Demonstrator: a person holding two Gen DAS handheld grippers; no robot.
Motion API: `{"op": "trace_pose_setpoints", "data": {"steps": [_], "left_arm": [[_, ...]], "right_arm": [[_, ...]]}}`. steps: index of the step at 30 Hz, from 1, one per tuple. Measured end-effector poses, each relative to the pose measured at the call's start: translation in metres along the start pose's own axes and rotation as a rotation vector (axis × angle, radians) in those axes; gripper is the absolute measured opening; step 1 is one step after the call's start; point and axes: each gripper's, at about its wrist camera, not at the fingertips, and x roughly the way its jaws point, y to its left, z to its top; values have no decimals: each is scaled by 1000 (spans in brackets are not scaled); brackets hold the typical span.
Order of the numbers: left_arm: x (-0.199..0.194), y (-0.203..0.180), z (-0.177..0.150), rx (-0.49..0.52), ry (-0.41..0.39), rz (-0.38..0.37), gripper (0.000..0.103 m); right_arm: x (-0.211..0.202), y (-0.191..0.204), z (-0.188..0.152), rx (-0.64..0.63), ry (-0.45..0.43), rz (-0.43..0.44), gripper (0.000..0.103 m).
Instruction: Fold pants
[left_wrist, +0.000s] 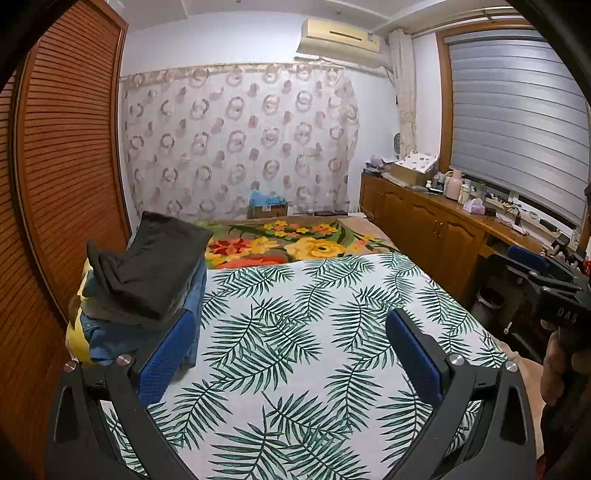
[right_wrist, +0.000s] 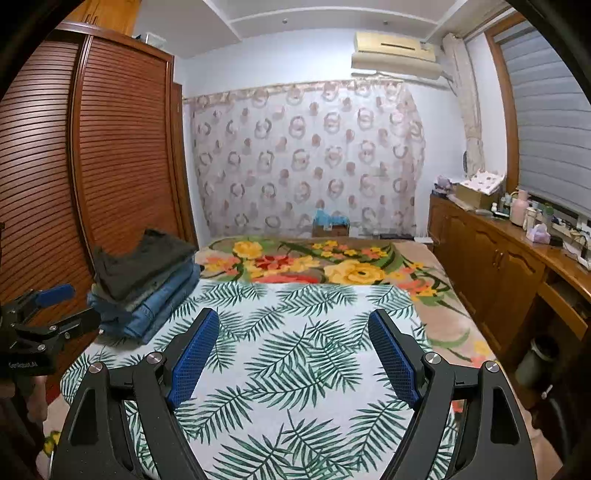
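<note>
Stacked pants (right_wrist: 147, 284) on bed's (right_wrist: 295, 350) left, wardrobe (right_wrist: 122, 147) beside, cabinets (right_wrist: 498, 266) right

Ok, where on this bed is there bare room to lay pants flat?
The white palm-leaf sheet is bare between the stack of folded dark and denim clothes and the wooden cabinet. The flowered blanket beyond is bare too. The stack's corner is crowded.

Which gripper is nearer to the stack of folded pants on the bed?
Left. The left gripper hovers open right beside the stack of folded pants, its left finger overlapping it in view. The right gripper hovers open over the leaf-print sheet, farther right.
</note>
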Motion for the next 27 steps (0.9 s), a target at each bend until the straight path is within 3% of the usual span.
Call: {"op": "trace_pose_setpoints", "data": {"steps": [27], "left_arm": [[-8,7,1,-10,-24,16,103]], "right_arm": [[8,-17,-15,-12,-7,10,84]]}}
